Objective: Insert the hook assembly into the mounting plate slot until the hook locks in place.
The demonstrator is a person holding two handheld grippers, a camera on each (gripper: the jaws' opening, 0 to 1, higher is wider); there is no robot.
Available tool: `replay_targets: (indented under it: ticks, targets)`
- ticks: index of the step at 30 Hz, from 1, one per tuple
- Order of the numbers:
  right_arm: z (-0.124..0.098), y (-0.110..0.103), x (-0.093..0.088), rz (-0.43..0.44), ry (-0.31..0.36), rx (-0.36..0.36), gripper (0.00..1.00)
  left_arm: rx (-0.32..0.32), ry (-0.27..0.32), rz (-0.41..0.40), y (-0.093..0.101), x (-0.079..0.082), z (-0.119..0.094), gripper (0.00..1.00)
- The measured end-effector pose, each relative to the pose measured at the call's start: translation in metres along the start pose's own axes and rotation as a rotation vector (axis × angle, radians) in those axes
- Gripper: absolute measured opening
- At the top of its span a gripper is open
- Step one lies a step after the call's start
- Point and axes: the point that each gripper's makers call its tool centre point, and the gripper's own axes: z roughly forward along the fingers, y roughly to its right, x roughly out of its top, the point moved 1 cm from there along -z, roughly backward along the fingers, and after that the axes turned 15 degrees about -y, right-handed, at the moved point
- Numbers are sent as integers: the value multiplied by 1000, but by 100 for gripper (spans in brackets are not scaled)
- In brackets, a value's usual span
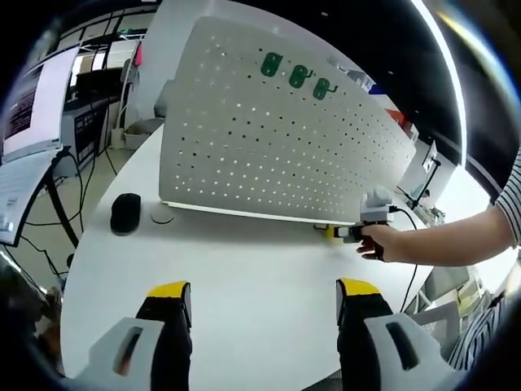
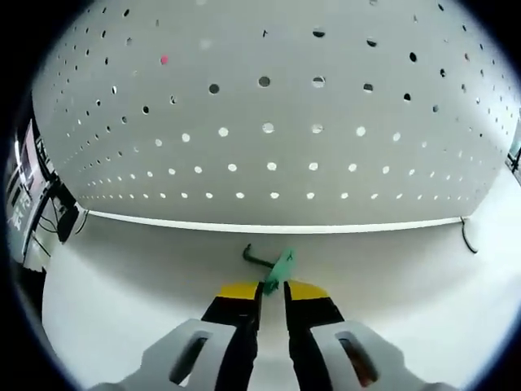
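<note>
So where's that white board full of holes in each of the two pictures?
Left gripper view: the perforated board stands upright across the upper middle, three green hooks near its top.
Right gripper view: the board spans the upper half, close up.
Shared landmark: the right gripper, by the board's bottom edge in both, shut on a green hook.

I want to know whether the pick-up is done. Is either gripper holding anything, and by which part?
The right gripper pinches the green hook by its lower end, its black wire pointing toward the pegboard. The left gripper is open, empty.
</note>
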Motion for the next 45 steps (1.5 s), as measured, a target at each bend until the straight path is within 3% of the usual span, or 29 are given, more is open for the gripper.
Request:
replay_targets:
  ticks: [7, 13, 20, 31, 45]
  targets:
    - [2, 0, 5, 5, 11, -29, 13, 3, 0, -4, -2, 0, 0, 74]
    - [3, 10, 8, -32, 9, -60, 3, 5, -5, -1, -3, 1, 0, 74]
    - [3, 10, 6, -83, -2, -46, 1, 3, -11, 10, -1, 2, 0, 75]
    - [0, 11, 15, -95, 24, -12, 0, -5, -2, 32, 9, 7, -3, 79]
    - [-27, -3, 30, -137, 95, 37, 0, -29, 19, 63, 27, 15, -12, 87]
